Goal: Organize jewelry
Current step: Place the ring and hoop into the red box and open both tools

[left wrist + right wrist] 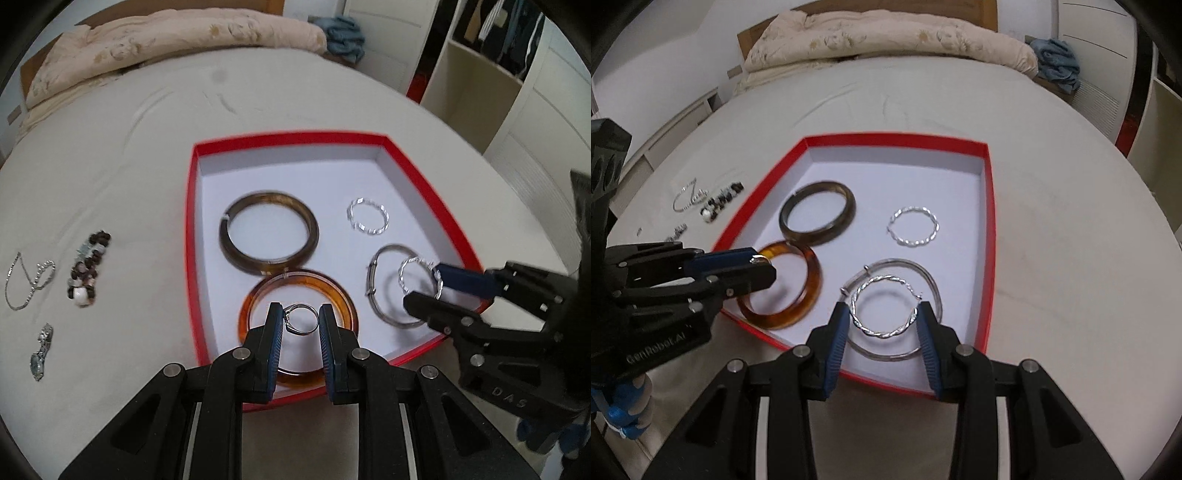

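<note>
A red box [190, 236] [991, 236] with a white floor lies on the bed. In it are a dark brown bangle [269, 236] [817, 218], an amber bangle [255, 306] [809, 295], a twisted silver hoop [368, 220] [914, 226] and a plain silver bangle [373, 280] [932, 284]. My left gripper [301, 319] [762, 264] is shut on a small silver ring [301, 319] over the amber bangle. My right gripper [884, 314] [430, 286] is shut on a second twisted silver hoop [884, 314] [421, 275] above the plain bangle.
On the bed left of the box lie a dark bead bracelet [88, 267] [722, 201], a thin silver chain [27, 280] [689, 197] and a small silver watch [41, 350]. A beige quilt [166, 44] [886, 37] is at the head. Wardrobe shelves [491, 55] stand at the right.
</note>
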### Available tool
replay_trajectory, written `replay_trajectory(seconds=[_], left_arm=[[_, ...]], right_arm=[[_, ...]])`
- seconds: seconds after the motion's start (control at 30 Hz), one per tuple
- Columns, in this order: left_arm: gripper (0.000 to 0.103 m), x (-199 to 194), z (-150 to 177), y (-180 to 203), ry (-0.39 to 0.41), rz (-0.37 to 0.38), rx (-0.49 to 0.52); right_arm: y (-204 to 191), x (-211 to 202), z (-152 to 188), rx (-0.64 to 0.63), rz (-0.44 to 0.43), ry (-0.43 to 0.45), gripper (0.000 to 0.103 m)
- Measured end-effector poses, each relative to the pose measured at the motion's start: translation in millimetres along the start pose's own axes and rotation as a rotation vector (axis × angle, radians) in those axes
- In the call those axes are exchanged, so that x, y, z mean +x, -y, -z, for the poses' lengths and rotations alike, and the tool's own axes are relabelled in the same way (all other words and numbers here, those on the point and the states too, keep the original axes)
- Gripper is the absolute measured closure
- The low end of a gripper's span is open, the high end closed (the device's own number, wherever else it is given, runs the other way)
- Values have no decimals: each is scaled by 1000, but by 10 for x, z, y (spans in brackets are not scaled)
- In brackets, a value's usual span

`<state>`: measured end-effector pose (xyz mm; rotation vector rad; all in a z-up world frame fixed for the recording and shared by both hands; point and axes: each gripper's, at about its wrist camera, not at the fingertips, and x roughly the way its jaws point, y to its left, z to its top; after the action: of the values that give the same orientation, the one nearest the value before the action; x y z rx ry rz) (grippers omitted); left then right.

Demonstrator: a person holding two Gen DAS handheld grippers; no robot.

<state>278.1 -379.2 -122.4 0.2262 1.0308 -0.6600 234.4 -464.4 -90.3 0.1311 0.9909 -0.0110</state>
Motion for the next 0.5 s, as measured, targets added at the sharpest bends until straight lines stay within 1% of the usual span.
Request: replay_trajectory(seconds=[0.1, 0.23, 0.27, 0.4, 0.5], left_arm=[[83, 87, 24, -26, -23, -14, -8], [83, 109, 31, -45, -21, -34, -16], [82, 103, 34, -48, -22, -34, -17], [71, 27, 55, -59, -16, -25, -27], [68, -83, 73, -53, 0, -22, -34]], right_arm=[[10, 10, 1, -22, -4, -10, 67], [-3, 22, -8, -47, 7, -21, 67], [-1, 16, -8, -47, 11, -21, 67], [3, -23, -14, -51, 27, -25, 66], [-7, -90, -16, -56, 43, -22, 66]])
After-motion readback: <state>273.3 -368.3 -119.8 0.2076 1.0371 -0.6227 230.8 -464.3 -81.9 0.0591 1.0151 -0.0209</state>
